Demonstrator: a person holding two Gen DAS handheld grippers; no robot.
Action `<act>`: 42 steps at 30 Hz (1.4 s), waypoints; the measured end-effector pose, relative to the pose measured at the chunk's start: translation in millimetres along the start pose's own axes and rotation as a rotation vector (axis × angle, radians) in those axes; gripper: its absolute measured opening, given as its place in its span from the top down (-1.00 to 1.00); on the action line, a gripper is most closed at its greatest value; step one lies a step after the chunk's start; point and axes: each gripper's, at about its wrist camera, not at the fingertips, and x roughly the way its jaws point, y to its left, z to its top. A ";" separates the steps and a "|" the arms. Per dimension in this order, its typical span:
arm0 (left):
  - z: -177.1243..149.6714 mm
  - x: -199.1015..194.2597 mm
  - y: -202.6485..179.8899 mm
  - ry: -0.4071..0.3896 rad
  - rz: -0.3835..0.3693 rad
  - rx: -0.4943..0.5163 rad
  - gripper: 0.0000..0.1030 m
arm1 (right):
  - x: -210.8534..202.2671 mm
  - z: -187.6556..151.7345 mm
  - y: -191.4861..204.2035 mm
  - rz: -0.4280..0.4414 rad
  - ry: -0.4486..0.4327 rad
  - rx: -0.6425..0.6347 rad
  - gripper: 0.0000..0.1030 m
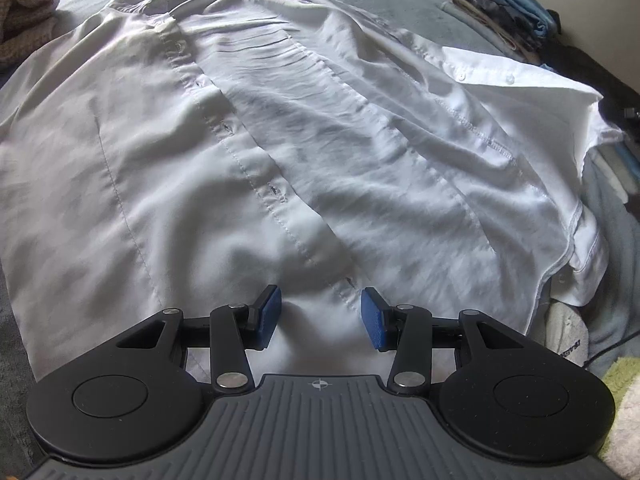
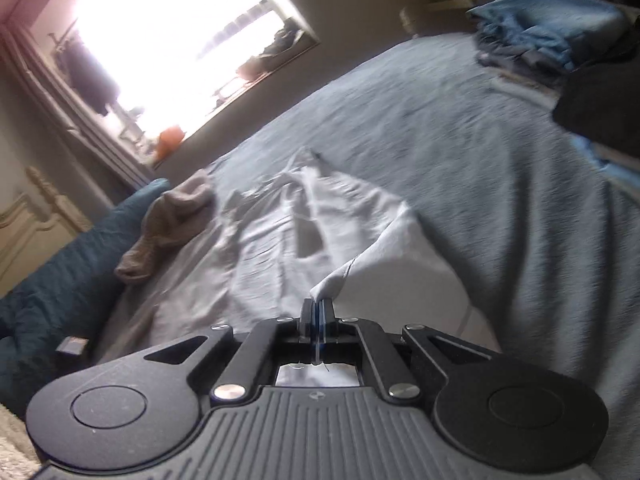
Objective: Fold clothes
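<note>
Two views | left tongs parted over shirt — right tongs pinching its edge

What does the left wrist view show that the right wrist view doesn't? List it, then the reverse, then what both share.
Only the left wrist view: the open left claw over the hem, the shirt's button placket and a buttoned cuff.

Only the right wrist view: the right claw shut on a lifted fold of shirt fabric, a bright window and a teal cushion.

Both: the white shirt spread on the grey bedspread, a beige knit garment and stacked blue clothes.
</note>
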 end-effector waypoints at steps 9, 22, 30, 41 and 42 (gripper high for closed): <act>1.6 -13.4 17.0 -0.047 -0.145 -0.157 0.15 | 66.3 -53.5 64.3 0.287 0.271 -0.091 0.99; -0.7 -19.5 45.0 -0.066 -0.240 -0.364 0.15 | 79.3 -65.6 74.4 0.396 0.315 -0.081 0.99; -3.3 -20.3 45.7 -0.052 -0.229 -0.361 0.15 | 114.8 -99.9 98.3 0.351 0.510 -0.343 0.98; -6.2 -10.7 42.7 0.004 -0.213 -0.333 0.15 | 135.2 -140.3 109.5 0.243 0.631 -0.522 0.94; -6.3 -10.1 42.9 0.009 -0.208 -0.333 0.15 | 135.3 -140.5 109.2 0.243 0.638 -0.522 0.94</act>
